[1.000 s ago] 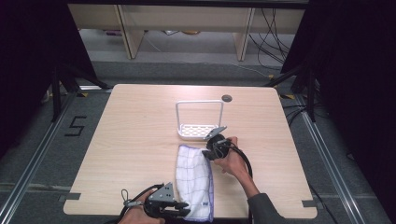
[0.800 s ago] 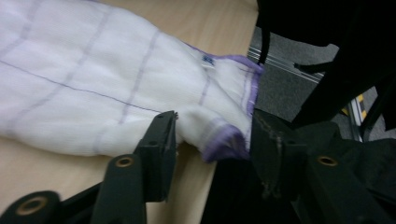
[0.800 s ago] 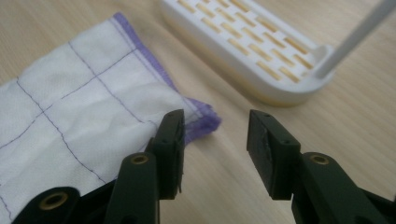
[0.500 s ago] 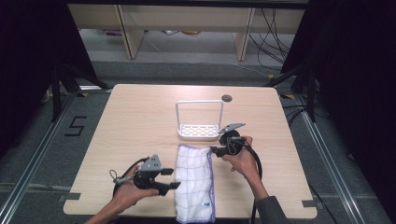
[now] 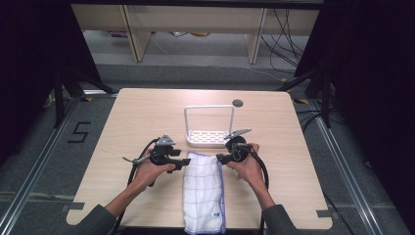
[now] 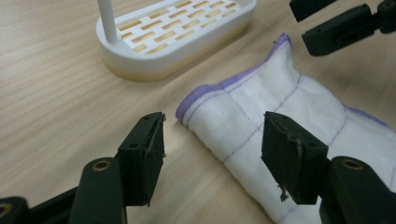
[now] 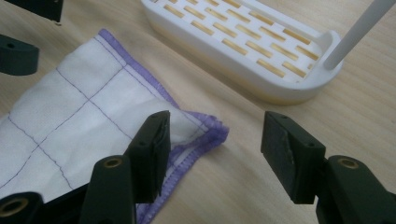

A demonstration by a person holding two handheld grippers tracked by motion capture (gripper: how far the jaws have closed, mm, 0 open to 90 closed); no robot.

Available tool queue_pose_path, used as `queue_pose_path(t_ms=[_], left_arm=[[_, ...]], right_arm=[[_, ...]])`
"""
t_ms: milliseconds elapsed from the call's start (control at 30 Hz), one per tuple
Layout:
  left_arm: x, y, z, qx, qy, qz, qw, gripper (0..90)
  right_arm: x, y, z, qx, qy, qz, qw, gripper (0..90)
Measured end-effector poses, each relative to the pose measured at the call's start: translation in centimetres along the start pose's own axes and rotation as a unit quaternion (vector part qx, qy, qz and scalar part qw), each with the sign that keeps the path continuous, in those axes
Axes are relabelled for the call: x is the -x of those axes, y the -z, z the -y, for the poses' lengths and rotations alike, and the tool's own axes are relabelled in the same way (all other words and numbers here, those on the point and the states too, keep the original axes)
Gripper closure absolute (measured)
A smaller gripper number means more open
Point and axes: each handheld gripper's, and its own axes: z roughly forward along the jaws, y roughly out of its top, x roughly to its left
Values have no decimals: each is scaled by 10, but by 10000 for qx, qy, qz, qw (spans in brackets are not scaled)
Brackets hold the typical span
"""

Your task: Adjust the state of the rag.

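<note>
A folded white cloth (image 5: 203,191) with a purple grid and purple hem lies lengthwise on the wooden table (image 5: 147,112), from the front edge up to a white slotted rack (image 5: 209,137) with a hoop handle. My left gripper (image 5: 186,161) hovers at the cloth's far left corner (image 6: 289,107). Its jaws have just been opening, and the corner lies between them untouched. My right gripper (image 5: 220,157) stands at the far right corner (image 7: 70,116). Its jaws have also just been opening, with the hem between them and no pad pressing. The rack (image 6: 177,32) (image 7: 243,42) sits just beyond both.
A round cable hole (image 5: 238,103) sits near the table's far edge. Bare wood lies to the left and right of the cloth. Dark stands flank the table, with shelves and cables on the floor behind it.
My left gripper moved from the cloth's near end up to its far left corner and opened. My right gripper opened and released the cloth's far end, which now lies flat.
</note>
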Motion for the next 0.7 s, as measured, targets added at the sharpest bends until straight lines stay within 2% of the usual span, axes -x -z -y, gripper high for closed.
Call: queue_pose_path(t_ms=[100,133,200,267,367,467,533,700], left_arm=[[0,-9,-6,-140,100,97,9998,373],[-1,-12,-7,-244,49,126,9996,368],[-3,-18,-9,-287,22,55,9996,370],[-3,-23,-9,-310,0,-9,9995,386],[-4,-26,-7,-476,-307,-98,9983,441],[-4,-27,-6,-480,-426,-106,9979,496],[-1,-27,-7,-466,-595,-155,9970,544],[2,-28,-6,-476,-737,-156,9960,614]], right_arm=[[0,-3,0,-15,48,38,10000,430],[0,-4,0,-57,60,35,10000,428],[-2,-5,-2,-69,-47,79,9999,427],[-2,-9,-3,-58,-36,165,9998,426],[-2,-18,-3,-161,39,267,9995,440],[-2,-25,-3,-303,218,402,9985,477],[-5,-25,-3,-351,319,457,9978,524],[-7,-26,-3,-360,391,479,9974,552]])
